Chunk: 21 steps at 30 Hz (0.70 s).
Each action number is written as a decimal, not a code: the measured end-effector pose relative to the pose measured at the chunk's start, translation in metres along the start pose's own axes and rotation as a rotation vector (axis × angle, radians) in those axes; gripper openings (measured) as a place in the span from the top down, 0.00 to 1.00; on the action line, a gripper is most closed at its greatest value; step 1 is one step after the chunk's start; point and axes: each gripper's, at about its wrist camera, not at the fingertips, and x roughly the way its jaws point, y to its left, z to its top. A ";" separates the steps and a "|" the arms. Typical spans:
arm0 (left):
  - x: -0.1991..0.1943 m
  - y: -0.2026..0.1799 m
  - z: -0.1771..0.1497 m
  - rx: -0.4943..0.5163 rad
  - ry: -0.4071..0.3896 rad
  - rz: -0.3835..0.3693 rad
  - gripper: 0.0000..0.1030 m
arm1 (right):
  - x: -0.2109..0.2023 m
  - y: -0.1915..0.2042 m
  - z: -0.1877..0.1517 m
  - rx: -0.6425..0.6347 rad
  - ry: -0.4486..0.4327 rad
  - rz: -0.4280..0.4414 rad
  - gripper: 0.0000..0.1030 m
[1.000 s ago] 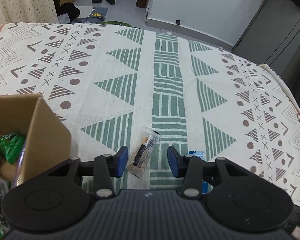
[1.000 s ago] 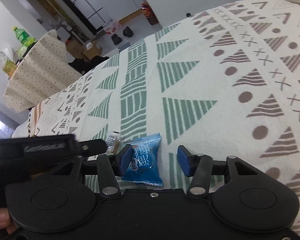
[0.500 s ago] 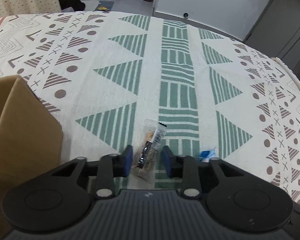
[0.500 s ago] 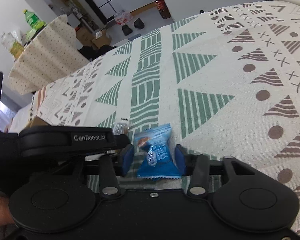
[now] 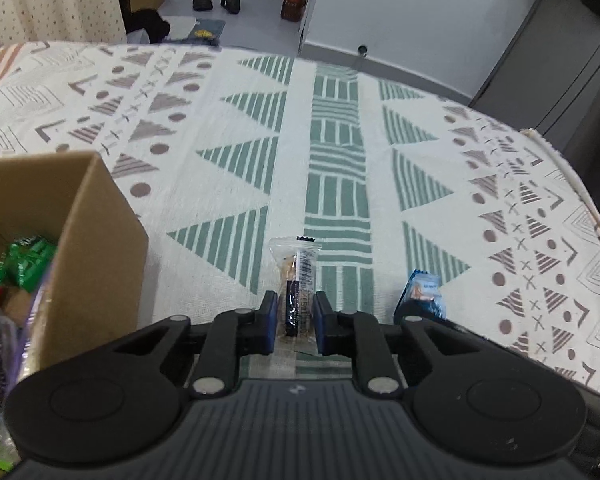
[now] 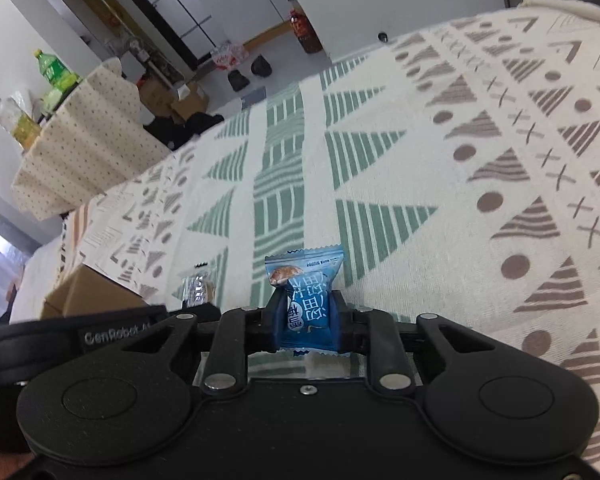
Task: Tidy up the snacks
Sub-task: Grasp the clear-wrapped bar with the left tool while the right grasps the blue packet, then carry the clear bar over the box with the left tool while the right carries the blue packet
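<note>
moved: since a second ago i've brought both sets of jaws in from wide to shut on their snacks, and the bar has swung from slanted to nearly straight ahead.
left gripper (image 5: 294, 322): jaws narrow, clamped on the near end of the bar (image 5: 299, 280); its far end sticks out past the tips over the cloth (image 5: 228, 168).
right gripper (image 6: 306, 326): jaws narrow, pinching the blue pack (image 6: 306, 298) across its lower half, crimped top edge free above the tips.
where: both snacks sit at the near edge of the table, the pack just right of the bar; the box (image 5: 100, 232) stands to the left, already holding other snacks.
handling, bar: light i'd say, clear slick film, probably brittle inside; i'd hold across the width near the end as now, and not squeeze harder.
handling, pack: light, puffy and soft, film crumples; a mid-body pinch looks safest, since the crimped ends could slip.
axis, bar: long axis runs away from me along the fingers, black-edged seal at the far end.
axis, pack: stands roughly upright between the fingers, long axis pointing forward and up, print upside down to me.
</note>
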 end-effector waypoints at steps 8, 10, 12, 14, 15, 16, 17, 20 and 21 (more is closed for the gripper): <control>-0.041 0.009 -0.003 -0.040 -0.072 0.020 0.83 | -0.022 0.013 0.004 -0.017 -0.050 0.022 0.79; -0.052 0.012 -0.003 -0.050 -0.088 0.016 0.83 | -0.027 0.017 0.005 -0.018 -0.062 0.032 0.79; -0.064 0.015 -0.004 -0.051 -0.107 0.009 0.83 | -0.032 0.020 0.006 -0.004 -0.070 0.052 0.79; -0.075 0.018 -0.007 -0.052 -0.130 0.013 0.83 | -0.038 0.025 0.005 -0.006 -0.078 0.062 0.79; -0.079 0.021 -0.008 -0.057 -0.137 0.016 0.83 | -0.040 0.027 0.004 -0.013 -0.083 0.067 0.79; -0.083 0.023 -0.009 -0.063 -0.141 0.018 0.83 | -0.044 0.029 0.004 -0.020 -0.088 0.072 0.79; -0.087 0.025 -0.010 -0.068 -0.145 0.019 0.83 | -0.046 0.031 0.004 -0.025 -0.094 0.075 0.79; -0.100 0.034 -0.014 -0.077 -0.162 0.032 0.83 | -0.055 0.035 0.002 -0.030 -0.110 0.078 0.79; -0.104 0.037 -0.015 -0.082 -0.168 0.039 0.83 | -0.057 0.036 0.002 -0.031 -0.113 0.079 0.79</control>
